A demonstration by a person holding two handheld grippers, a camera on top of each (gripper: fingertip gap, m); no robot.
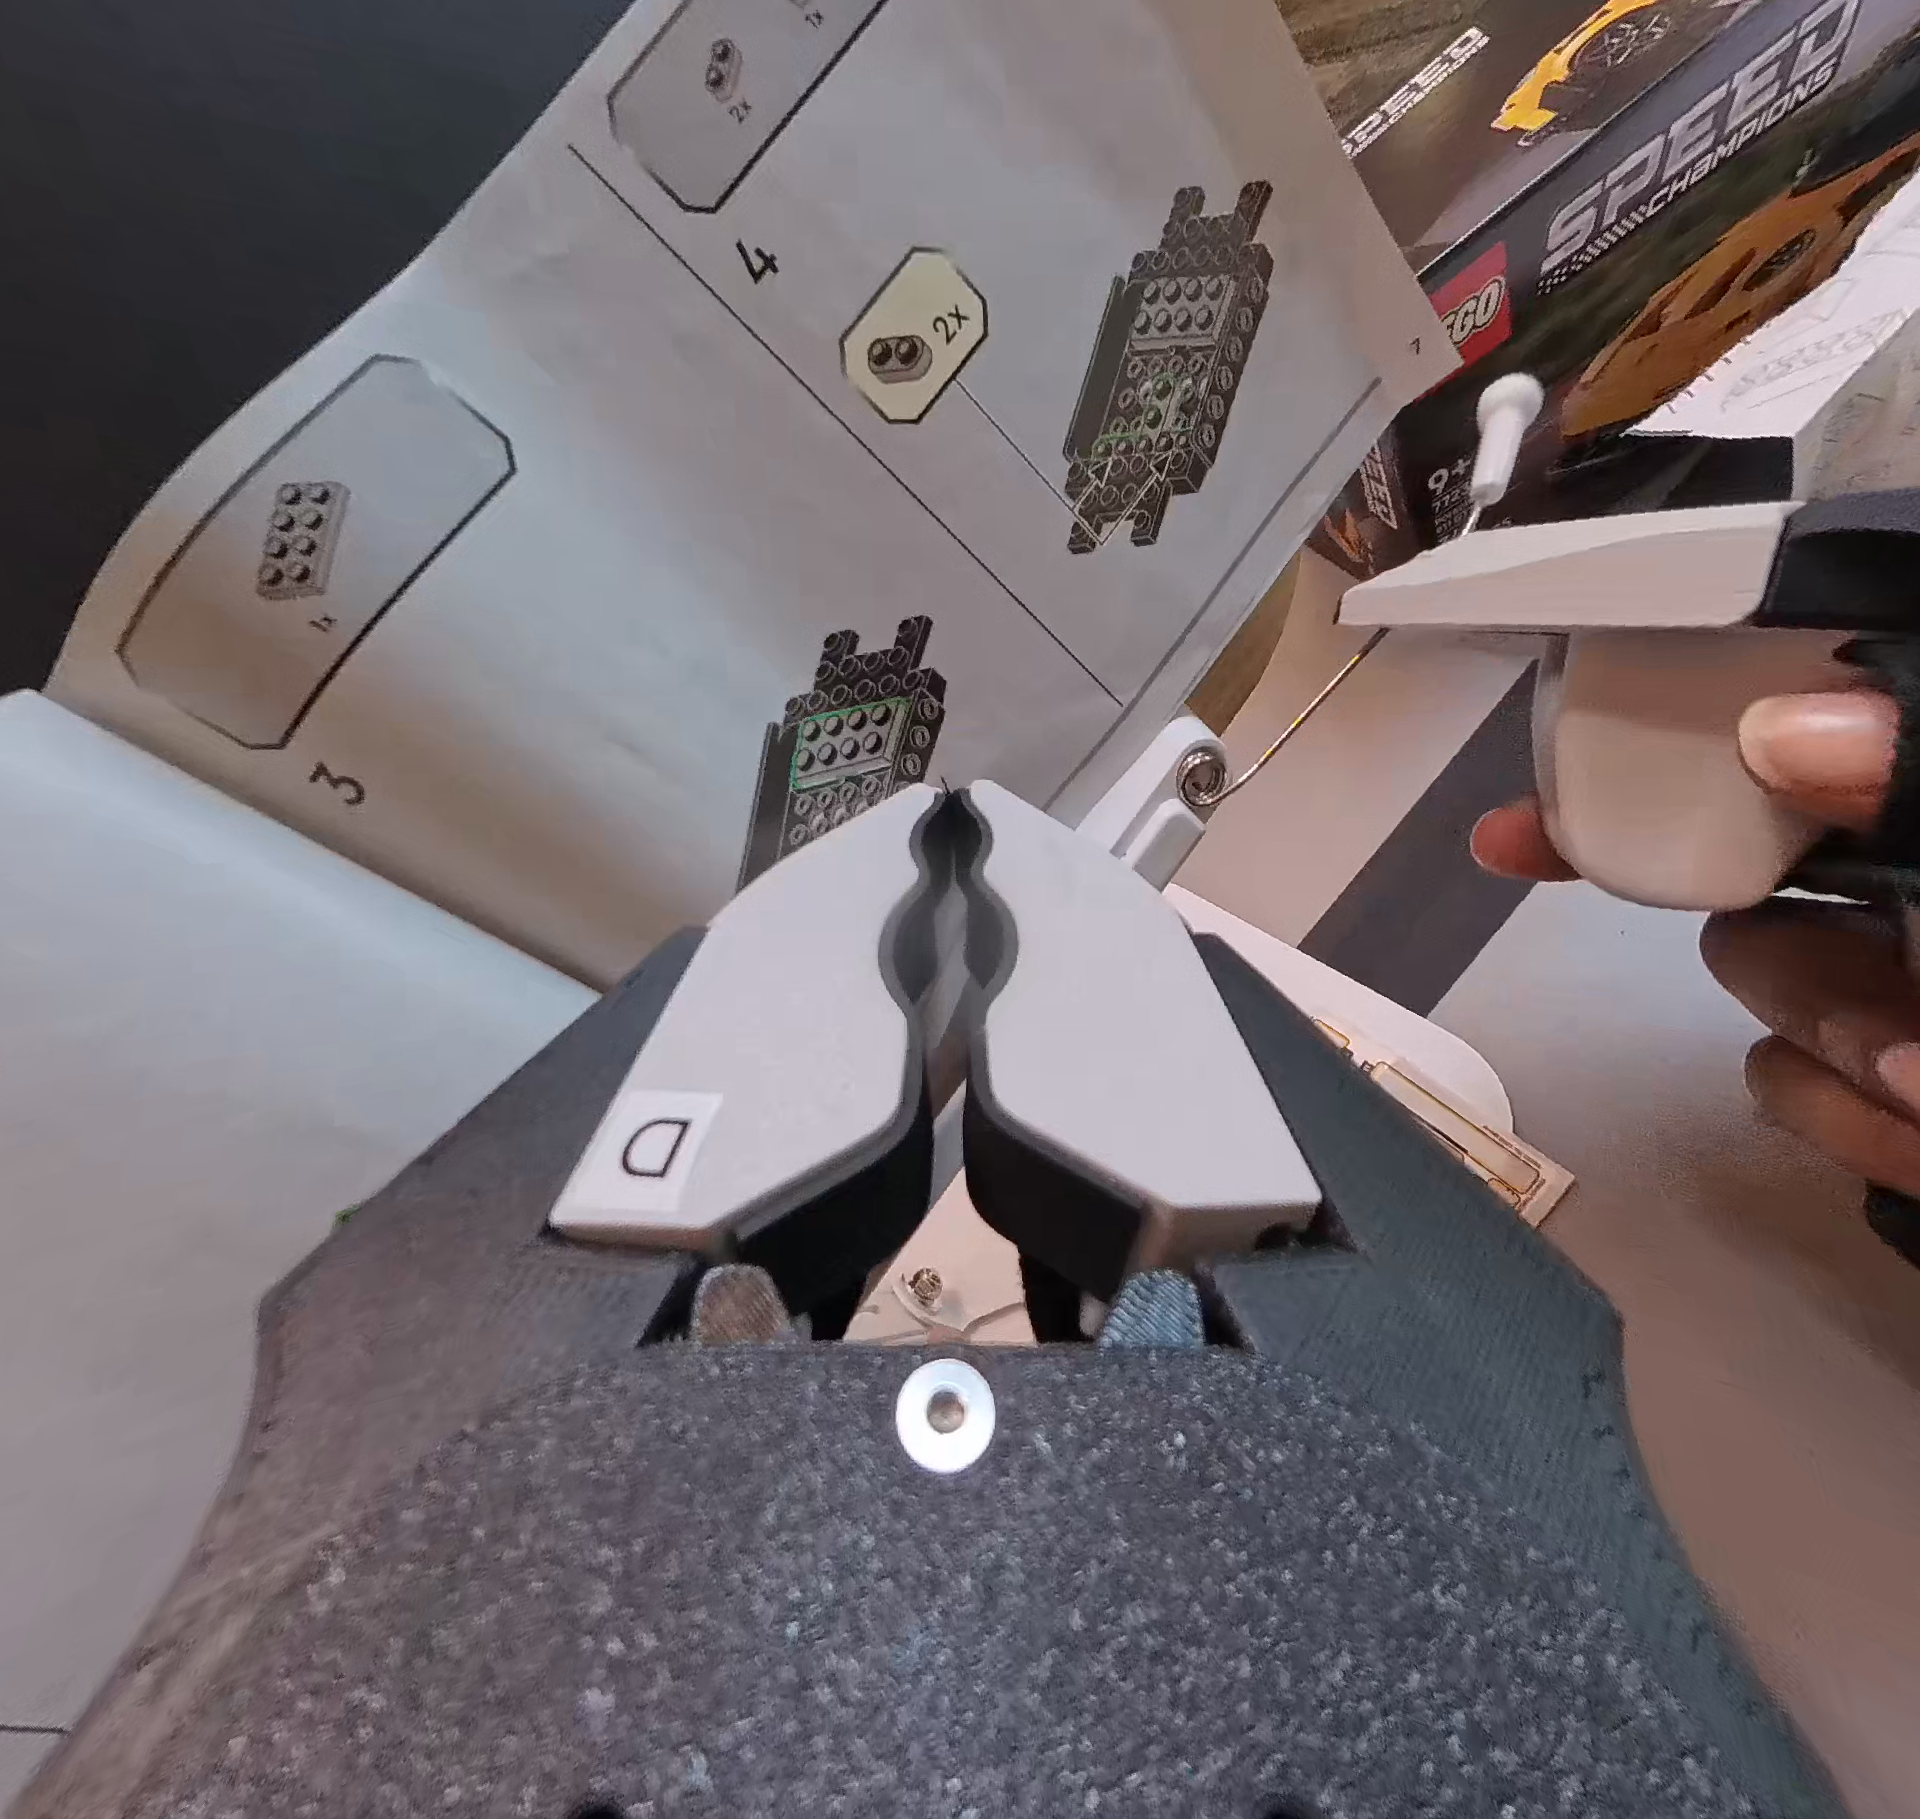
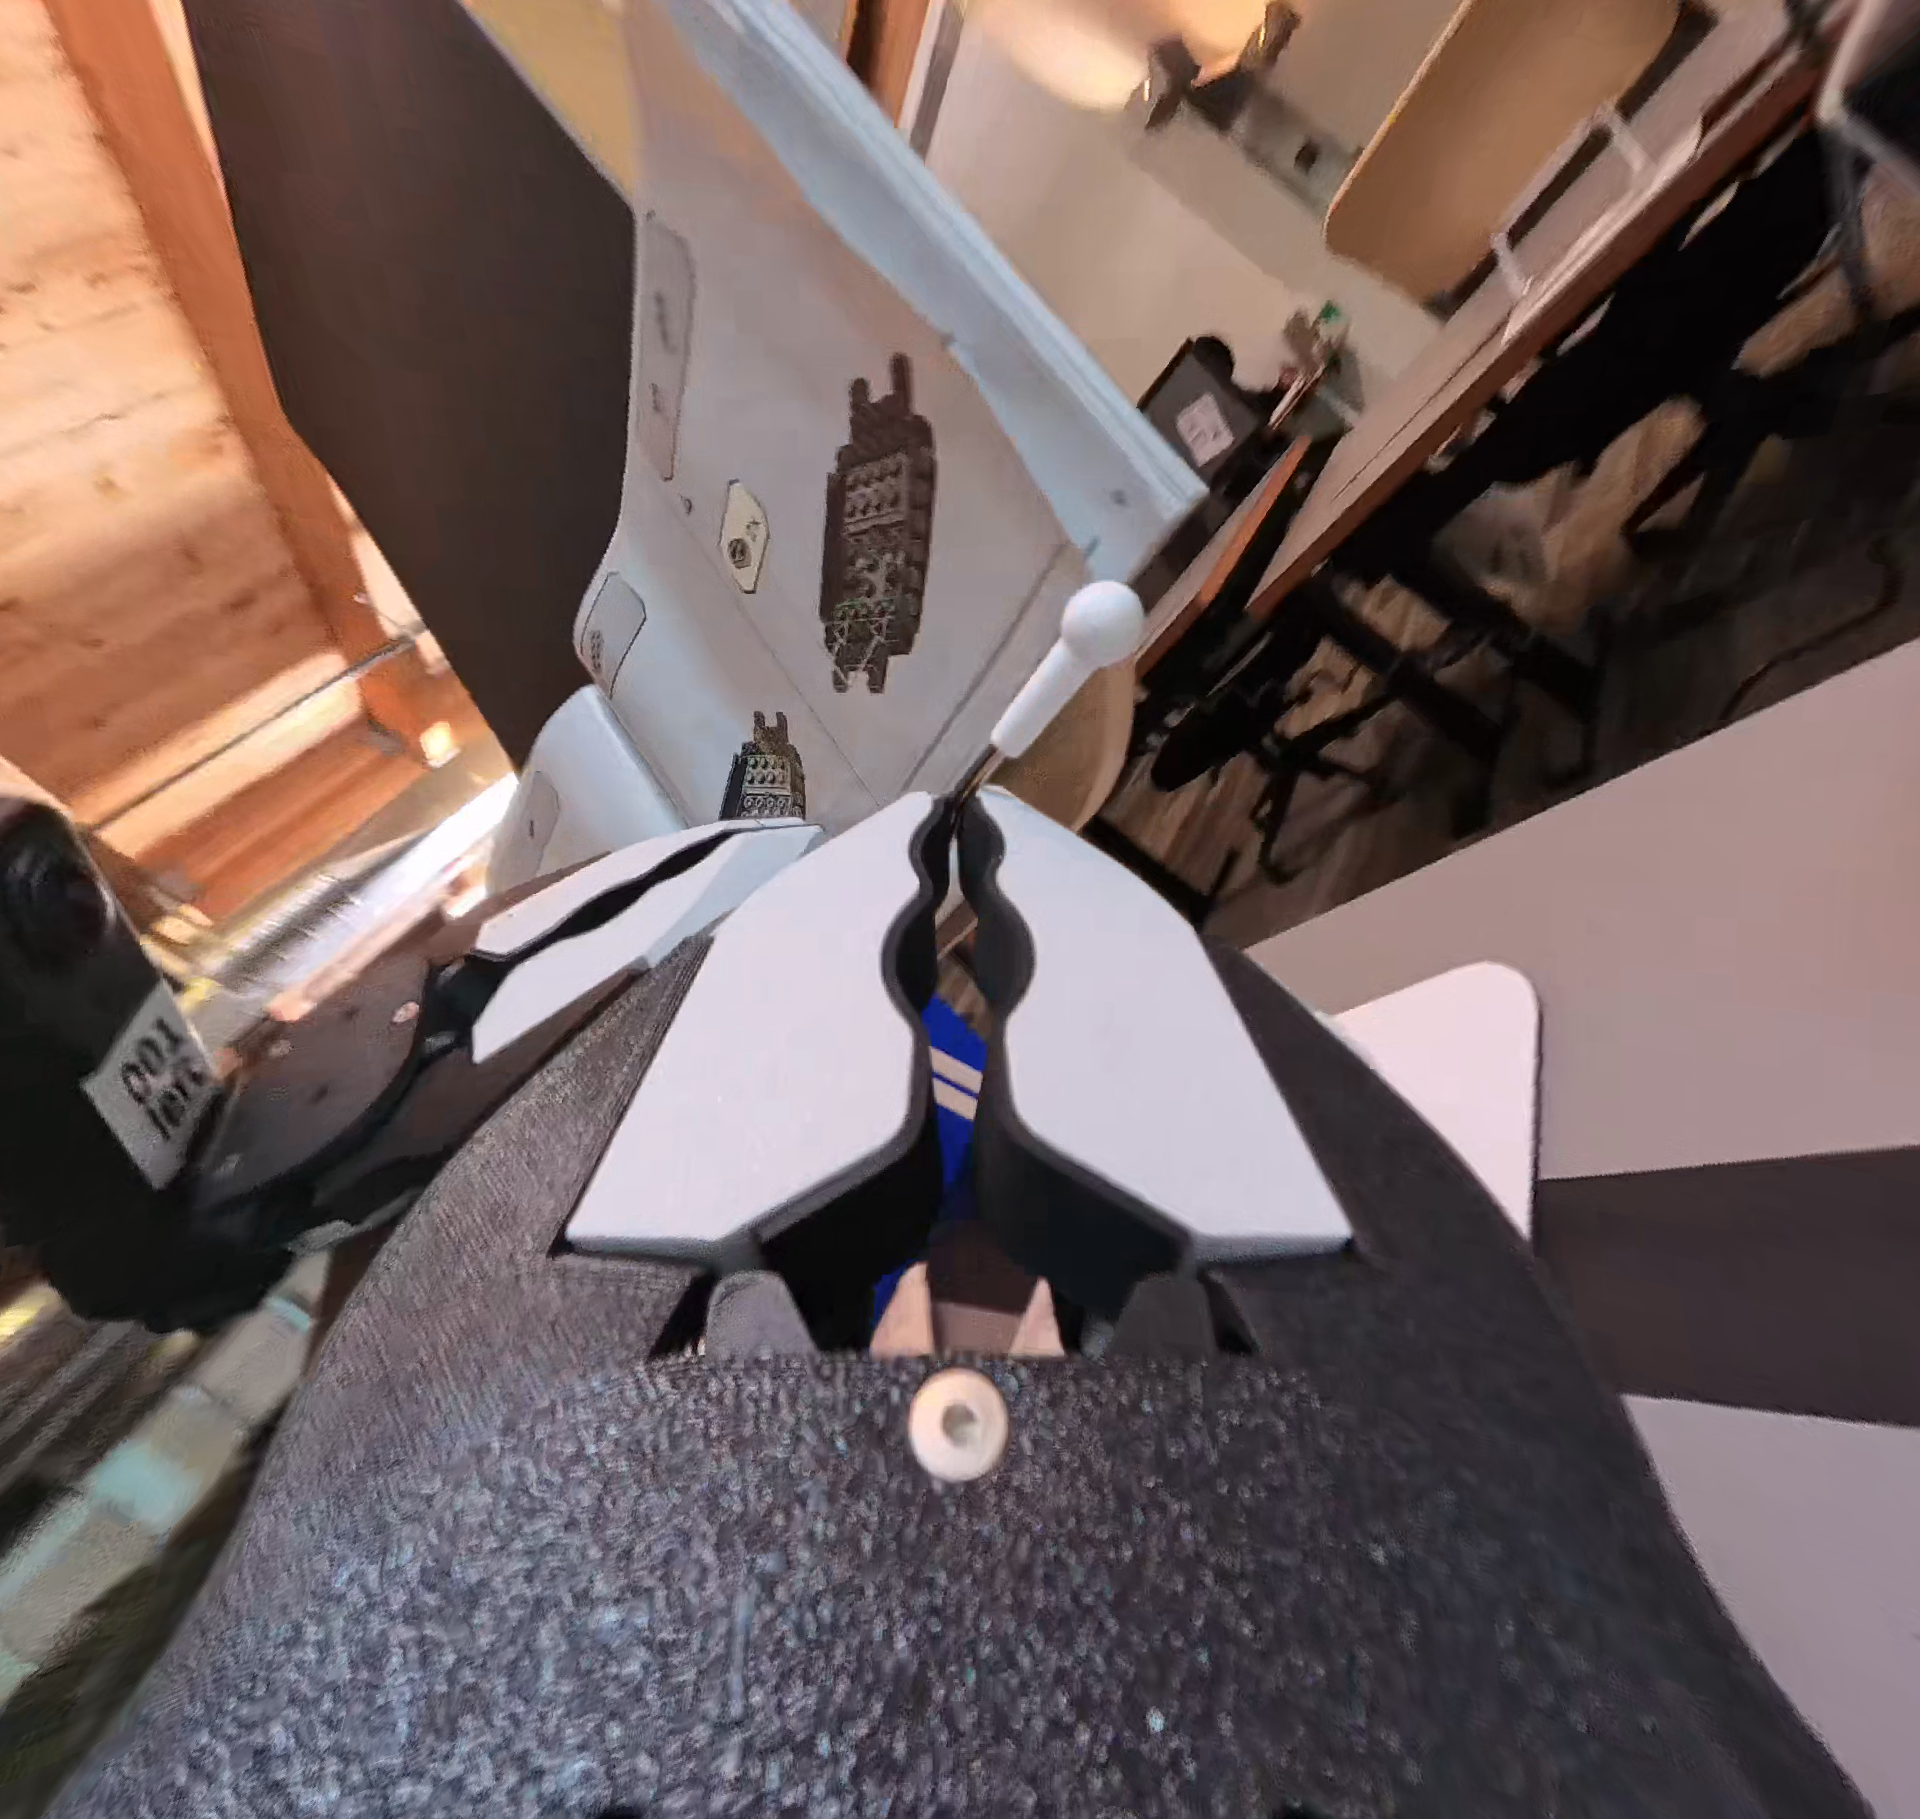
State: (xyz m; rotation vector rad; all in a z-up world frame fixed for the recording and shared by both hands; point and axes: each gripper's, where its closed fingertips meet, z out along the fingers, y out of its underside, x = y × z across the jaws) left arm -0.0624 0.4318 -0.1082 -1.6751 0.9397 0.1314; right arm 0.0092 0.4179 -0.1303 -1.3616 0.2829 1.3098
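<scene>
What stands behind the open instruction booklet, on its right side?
A toy box with a yellow car picture shows behind the booklet. The pages cover its left part, so what lies there cannot be seen.

You see a toy-car box, dark with a yellow car printed on it, standing behind the open instruction booklet at the desk's far edge. A flat white stand base lies on the desk. Beyond the desk's far side stand blurred dark tables and a pale chair.
</scene>
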